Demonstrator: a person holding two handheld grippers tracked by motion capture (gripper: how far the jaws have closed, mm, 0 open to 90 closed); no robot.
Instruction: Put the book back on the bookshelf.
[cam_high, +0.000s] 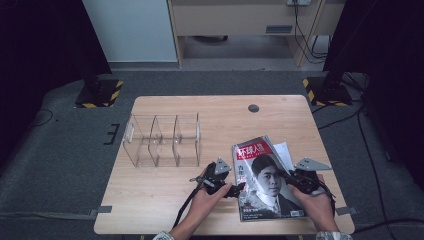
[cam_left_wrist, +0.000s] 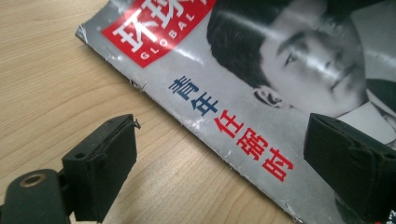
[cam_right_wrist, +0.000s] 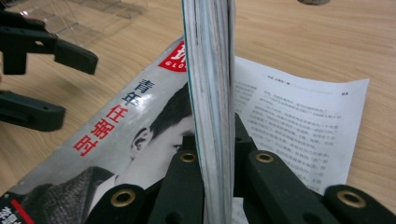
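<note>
The wooden desk carries a clear acrylic organizer with several compartments, out at about ten o'clock from the person's hands. Near the front edge at about five o'clock lies a magazine with a red masthead and a portrait cover, and a printed sheet pokes out from under its far right side.

The risk I see is at the right edge. The right tool pinches what looks like a thick wad of pages, and in the right gripper view that page block stands up on edge between the jaws. If the grip is shallow or catches only some leaves, I'd expect the magazine to fan open, sag or tear at the worn cover when lifted. The loose sheet could drag along too.

The right tool's jaws are nearly closed, pressed on the page block on both sides. The left tool is spread wide, holding nothing, one jaw over bare desk and the other above the cover, straddling the magazine's left edge
</note>
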